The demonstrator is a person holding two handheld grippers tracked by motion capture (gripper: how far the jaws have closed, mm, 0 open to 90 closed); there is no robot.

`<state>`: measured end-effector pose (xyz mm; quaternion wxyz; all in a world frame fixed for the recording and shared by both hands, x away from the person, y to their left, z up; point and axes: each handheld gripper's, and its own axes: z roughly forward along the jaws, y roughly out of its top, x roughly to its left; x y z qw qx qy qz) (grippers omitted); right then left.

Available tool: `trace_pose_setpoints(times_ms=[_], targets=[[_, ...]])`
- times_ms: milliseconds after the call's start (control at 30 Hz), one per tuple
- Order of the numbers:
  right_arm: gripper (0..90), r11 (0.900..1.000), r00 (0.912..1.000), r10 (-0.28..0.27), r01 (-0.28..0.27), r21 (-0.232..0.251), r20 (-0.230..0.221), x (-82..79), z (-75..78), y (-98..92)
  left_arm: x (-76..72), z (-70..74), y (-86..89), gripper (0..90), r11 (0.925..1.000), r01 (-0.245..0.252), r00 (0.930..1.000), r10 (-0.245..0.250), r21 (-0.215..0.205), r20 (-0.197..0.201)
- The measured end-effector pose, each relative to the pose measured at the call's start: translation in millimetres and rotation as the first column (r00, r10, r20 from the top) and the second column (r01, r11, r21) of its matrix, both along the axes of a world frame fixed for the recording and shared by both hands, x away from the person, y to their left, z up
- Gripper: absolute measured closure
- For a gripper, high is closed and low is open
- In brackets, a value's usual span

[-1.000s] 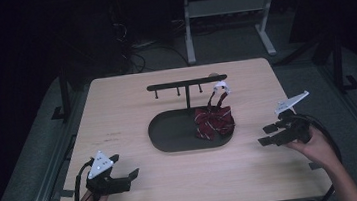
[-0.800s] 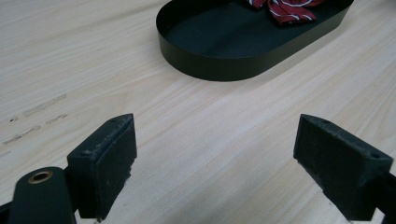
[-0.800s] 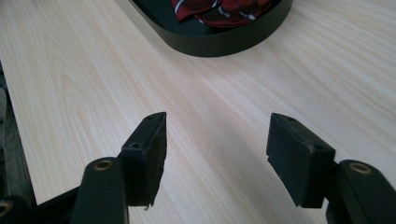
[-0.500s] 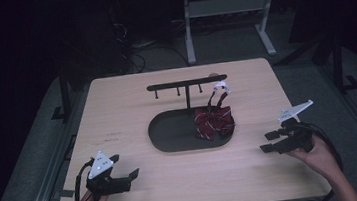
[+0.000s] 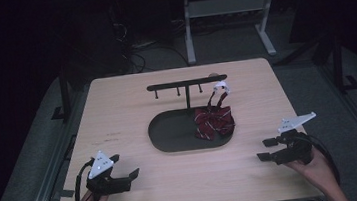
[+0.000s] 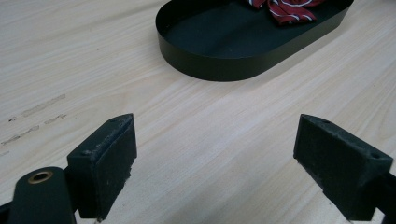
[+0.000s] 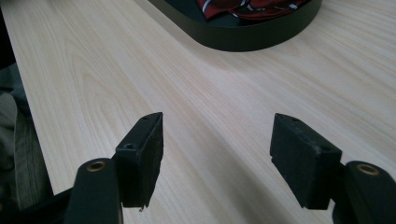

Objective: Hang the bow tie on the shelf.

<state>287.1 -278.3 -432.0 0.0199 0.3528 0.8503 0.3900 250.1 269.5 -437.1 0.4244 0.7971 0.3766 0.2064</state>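
Two claws spread, left claw point(image 5: 124, 178), right claw point(image 5: 267, 149), red tie point(image 5: 212, 122) well ahead (in black tray point(image 5: 169, 131))

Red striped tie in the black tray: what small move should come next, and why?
Probably bring the right claw forward toward the tie. Both it and the left claw are open and empty near the table's front edge, and the tie lies at the right end of the tray, strap hooked on the rack.

A light wooden table point(image 5: 118, 122) stands in a dark room. Behind it is a grey metal desk frame point(image 5: 222, 13). Black cables point(image 5: 136, 54) lie on the grey floor point(image 5: 35, 145).
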Motion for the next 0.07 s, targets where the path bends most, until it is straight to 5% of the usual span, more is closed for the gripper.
trace_pose_setpoints(times_ms=[67], targets=[[33.3, 1.0, 0.9999, -0.008, 0.008, -0.011, 0.012, -5.2, -0.3, 2.2, 0.5, 0.7, 0.0, 13.0, 1.0, 0.001, 1.0, -0.001, 0.0, -0.001]])
